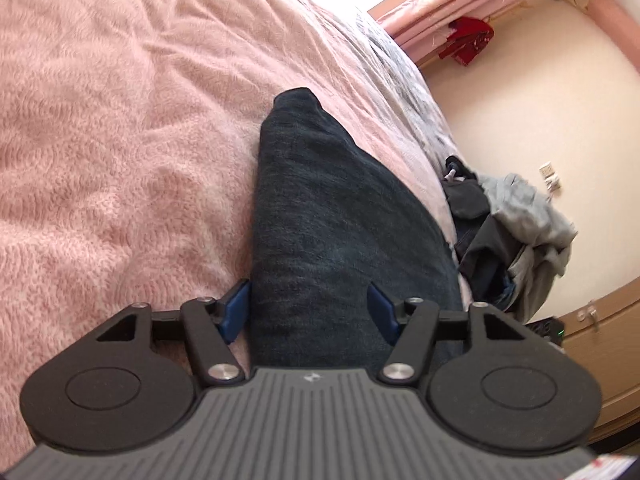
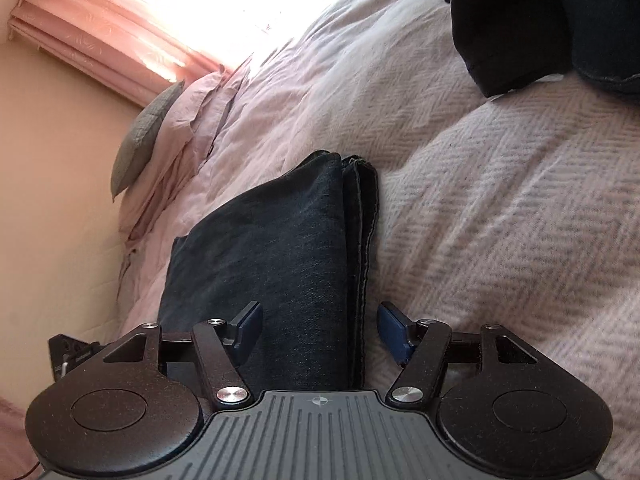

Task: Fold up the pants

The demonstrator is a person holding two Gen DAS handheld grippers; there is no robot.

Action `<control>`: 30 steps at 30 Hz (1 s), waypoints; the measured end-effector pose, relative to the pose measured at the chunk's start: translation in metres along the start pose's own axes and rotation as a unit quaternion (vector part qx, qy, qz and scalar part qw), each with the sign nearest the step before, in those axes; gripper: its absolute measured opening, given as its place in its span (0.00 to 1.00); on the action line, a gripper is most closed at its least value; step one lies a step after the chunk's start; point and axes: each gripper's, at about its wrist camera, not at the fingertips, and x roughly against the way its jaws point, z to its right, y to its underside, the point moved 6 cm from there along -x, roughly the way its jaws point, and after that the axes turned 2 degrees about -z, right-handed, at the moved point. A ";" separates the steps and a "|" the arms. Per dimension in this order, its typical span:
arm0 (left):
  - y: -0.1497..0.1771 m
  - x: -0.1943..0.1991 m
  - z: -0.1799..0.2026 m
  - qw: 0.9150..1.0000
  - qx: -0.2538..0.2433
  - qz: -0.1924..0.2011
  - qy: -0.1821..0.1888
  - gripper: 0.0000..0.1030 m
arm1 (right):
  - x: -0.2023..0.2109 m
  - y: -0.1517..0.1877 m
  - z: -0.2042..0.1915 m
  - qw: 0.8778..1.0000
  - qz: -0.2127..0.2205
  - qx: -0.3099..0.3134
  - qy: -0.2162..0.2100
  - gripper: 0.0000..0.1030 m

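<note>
Both grippers w/ jaws spread, holding nothing: left gripper (image 1: 310,312) and right gripper (image 2: 318,332) each straddle the folded pants (image 1: 320,208), which lie on the pink blanket (image 1: 100,140) near the bed edge. Risk imo: closing on the top layer only, so stacked edges (image 2: 360,216) splay when lifted.

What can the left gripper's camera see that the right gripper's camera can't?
Only the left wrist view shows the pile of grey and dark clothes beside the bed, a red garment on the floor and a wooden drawer front. Only the right wrist view shows a grey cushion and the jeans' stacked edges. Both show the folded dark jeans on the pink blanket, each between open blue pads.
</note>
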 end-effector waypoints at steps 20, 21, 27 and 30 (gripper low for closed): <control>-0.014 -0.033 0.004 0.999 -0.002 -0.034 0.013 0.22 | -0.024 0.004 0.005 0.998 -0.017 -0.035 -0.055 0.17; -0.014 -0.030 0.006 0.999 0.001 -0.034 0.011 0.20 | -0.022 0.004 0.001 0.998 -0.016 -0.034 -0.042 0.16; -0.022 -0.001 0.044 0.999 -0.004 -0.036 -0.036 0.12 | -0.005 -0.012 -0.057 0.999 -0.019 -0.017 0.034 0.14; -0.033 0.037 0.064 0.998 0.029 -0.021 -0.055 0.11 | -0.001 -0.031 -0.107 0.998 -0.048 0.002 0.035 0.13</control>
